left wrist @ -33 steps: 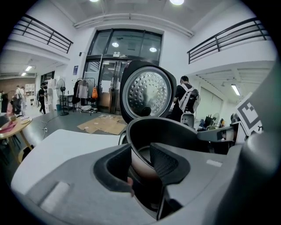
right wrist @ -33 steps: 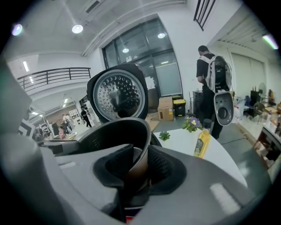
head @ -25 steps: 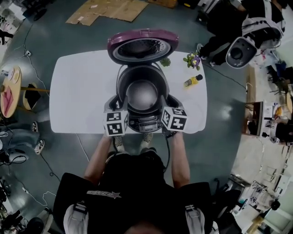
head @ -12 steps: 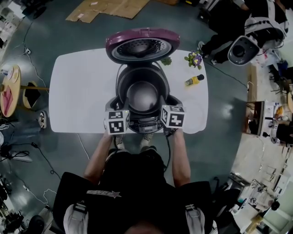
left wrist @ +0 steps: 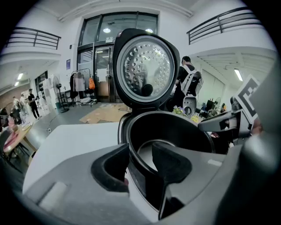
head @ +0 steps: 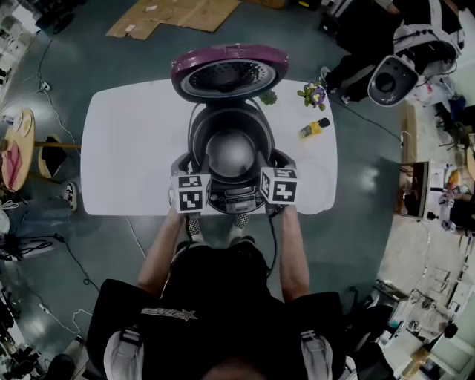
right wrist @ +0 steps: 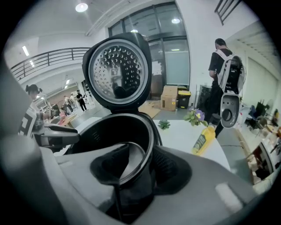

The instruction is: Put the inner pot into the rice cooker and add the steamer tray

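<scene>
With the round grey metal inner pot [head: 230, 154] seated in the open, maroon-lidded black rice cooker [head: 230, 73] on the white desk [head: 126, 148], the left gripper [left wrist: 140, 165] and right gripper [right wrist: 139, 166] straddle its rim with their jaws spreading, apparently letting go, so the next move likely calls for backing off and fetching the steamer tray, unseen here.

White table [head: 126, 148]: yellow bottle [head: 313, 130], purple flowers [head: 312, 96], small green plant [head: 268, 99] toward far right. Flattened cardboard [head: 174, 16] on floor beyond.

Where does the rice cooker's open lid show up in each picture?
Head view: lid at top centre, purple rim.
Left gripper view: lid upper centre, holed underside facing the camera.
Right gripper view: lid upper left of centre.
Shared landmark: the inner pot directly below it.
</scene>
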Action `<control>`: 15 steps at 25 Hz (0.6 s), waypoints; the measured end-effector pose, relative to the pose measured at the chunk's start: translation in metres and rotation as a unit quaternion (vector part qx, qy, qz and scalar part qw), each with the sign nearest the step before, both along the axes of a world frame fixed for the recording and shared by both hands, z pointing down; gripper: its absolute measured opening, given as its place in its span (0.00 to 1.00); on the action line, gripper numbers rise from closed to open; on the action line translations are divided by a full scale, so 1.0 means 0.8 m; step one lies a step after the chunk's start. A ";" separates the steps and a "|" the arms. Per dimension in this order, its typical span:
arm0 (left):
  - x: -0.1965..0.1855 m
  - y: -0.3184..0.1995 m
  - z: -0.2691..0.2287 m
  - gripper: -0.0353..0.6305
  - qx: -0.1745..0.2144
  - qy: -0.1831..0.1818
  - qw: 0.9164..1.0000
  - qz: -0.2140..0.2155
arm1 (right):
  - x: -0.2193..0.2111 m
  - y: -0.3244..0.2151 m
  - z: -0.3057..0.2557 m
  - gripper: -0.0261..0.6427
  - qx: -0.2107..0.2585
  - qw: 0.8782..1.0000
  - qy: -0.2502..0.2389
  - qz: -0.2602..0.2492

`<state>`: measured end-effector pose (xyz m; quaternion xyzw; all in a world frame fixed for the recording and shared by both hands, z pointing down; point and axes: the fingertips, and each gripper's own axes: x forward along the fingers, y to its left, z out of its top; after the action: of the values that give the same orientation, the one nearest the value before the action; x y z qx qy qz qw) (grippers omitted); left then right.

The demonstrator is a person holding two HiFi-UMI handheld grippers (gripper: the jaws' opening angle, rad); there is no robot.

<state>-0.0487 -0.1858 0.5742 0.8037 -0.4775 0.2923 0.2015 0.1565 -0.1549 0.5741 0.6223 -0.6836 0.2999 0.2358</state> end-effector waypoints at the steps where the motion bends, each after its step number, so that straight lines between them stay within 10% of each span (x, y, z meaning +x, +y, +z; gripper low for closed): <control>1: 0.000 -0.002 -0.003 0.32 0.004 0.001 1.000 0.000 | 0.001 0.000 -0.003 0.30 0.005 1.000 0.000 0.000; 15: 0.023 -0.015 -0.140 0.32 0.134 0.047 0.989 0.038 | 0.015 0.025 -0.167 0.29 0.208 0.978 -0.001 0.018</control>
<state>-0.0300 -0.1979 0.4623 0.8542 -0.4711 0.1945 0.1026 0.1685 -0.1349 0.4401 0.6698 -0.7197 0.1565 0.0949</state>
